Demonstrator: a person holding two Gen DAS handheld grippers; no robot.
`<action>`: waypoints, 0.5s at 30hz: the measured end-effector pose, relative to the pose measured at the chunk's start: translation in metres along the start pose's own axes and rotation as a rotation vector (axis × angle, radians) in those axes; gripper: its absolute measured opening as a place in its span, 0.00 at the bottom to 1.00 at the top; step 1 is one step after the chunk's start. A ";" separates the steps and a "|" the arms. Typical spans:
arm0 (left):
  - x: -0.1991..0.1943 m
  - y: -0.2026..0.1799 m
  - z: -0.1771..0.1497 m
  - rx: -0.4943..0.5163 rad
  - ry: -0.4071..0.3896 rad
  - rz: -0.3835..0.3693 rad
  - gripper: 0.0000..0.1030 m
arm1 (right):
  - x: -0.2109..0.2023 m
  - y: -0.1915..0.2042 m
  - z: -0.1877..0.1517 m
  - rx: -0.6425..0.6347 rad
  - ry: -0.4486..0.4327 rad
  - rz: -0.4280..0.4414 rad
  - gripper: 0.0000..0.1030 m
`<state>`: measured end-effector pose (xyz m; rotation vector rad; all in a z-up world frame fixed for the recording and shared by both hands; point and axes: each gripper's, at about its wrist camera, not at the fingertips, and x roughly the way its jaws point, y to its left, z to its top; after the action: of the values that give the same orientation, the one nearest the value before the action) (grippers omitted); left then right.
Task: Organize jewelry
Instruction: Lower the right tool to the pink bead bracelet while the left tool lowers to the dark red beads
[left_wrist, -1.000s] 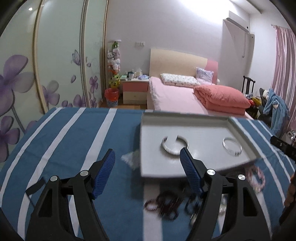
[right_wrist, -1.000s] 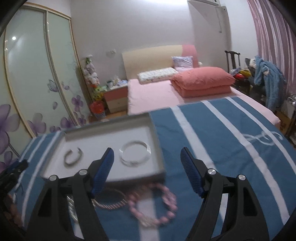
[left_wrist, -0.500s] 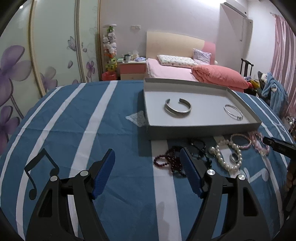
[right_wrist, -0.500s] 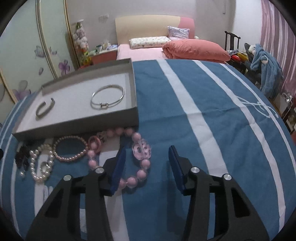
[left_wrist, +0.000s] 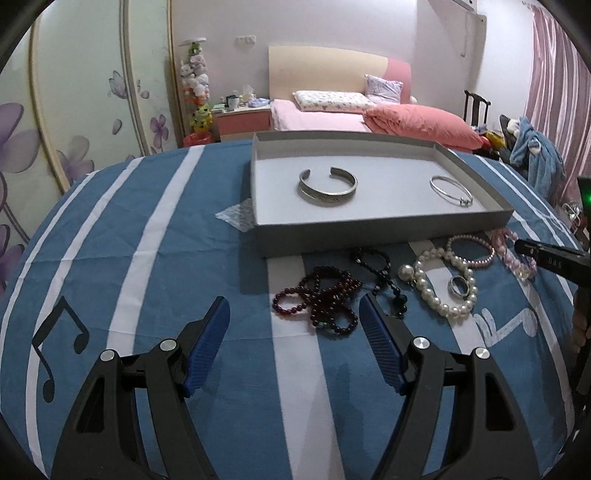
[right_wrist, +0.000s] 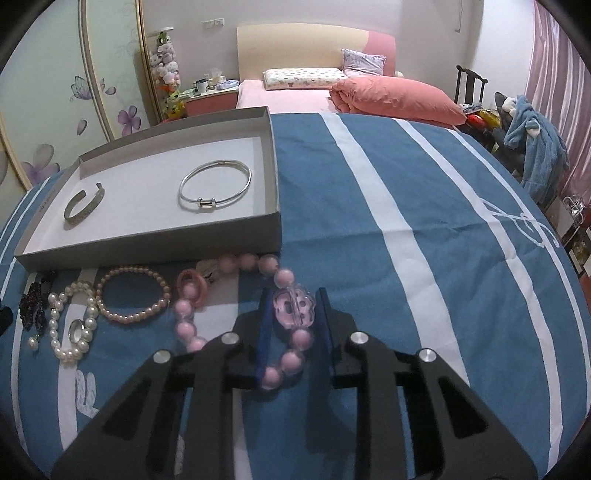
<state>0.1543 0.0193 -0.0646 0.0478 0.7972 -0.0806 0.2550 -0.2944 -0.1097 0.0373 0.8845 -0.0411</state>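
A grey tray (left_wrist: 380, 230) (right_wrist: 147, 240) on the blue striped cloth holds a silver cuff (left_wrist: 327, 185) (right_wrist: 83, 206) and a thin silver bangle (left_wrist: 451, 190) (right_wrist: 215, 184). In front of it lie dark red beads (left_wrist: 321, 299), black beads (left_wrist: 380, 269), a pearl string (left_wrist: 439, 284) (right_wrist: 70, 325) with a ring (right_wrist: 75, 328), a small pink pearl bracelet (right_wrist: 133, 291) and a big pink bead bracelet (right_wrist: 236, 302). My left gripper (left_wrist: 293, 319) is open and empty before the red beads. My right gripper (right_wrist: 293, 306) has its jaws nearly closed around the pink bracelet's flower charm (right_wrist: 293, 306), which still rests on the cloth.
The cloth's right half (right_wrist: 424, 221) holds nothing but its stripes. A bit of clear plastic (left_wrist: 236, 214) lies left of the tray. A bed (left_wrist: 351, 114), a nightstand and a chair with clothes stand behind the table.
Both grippers have dropped lower and pulled back toward the loose jewelry. My right gripper's jaws have narrowed from wide open to around the flower charm of the pink bracelet.
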 end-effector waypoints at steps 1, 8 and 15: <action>0.002 -0.001 0.000 0.002 0.005 -0.001 0.70 | 0.000 0.000 0.000 0.001 0.000 0.001 0.23; 0.017 -0.008 0.006 0.013 0.055 0.008 0.70 | 0.000 -0.001 0.000 0.003 0.001 0.004 0.23; 0.032 -0.015 0.010 0.026 0.109 0.022 0.63 | 0.001 -0.002 0.000 0.004 0.001 0.005 0.23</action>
<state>0.1820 0.0022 -0.0808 0.0860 0.9041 -0.0675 0.2554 -0.2960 -0.1102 0.0430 0.8851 -0.0377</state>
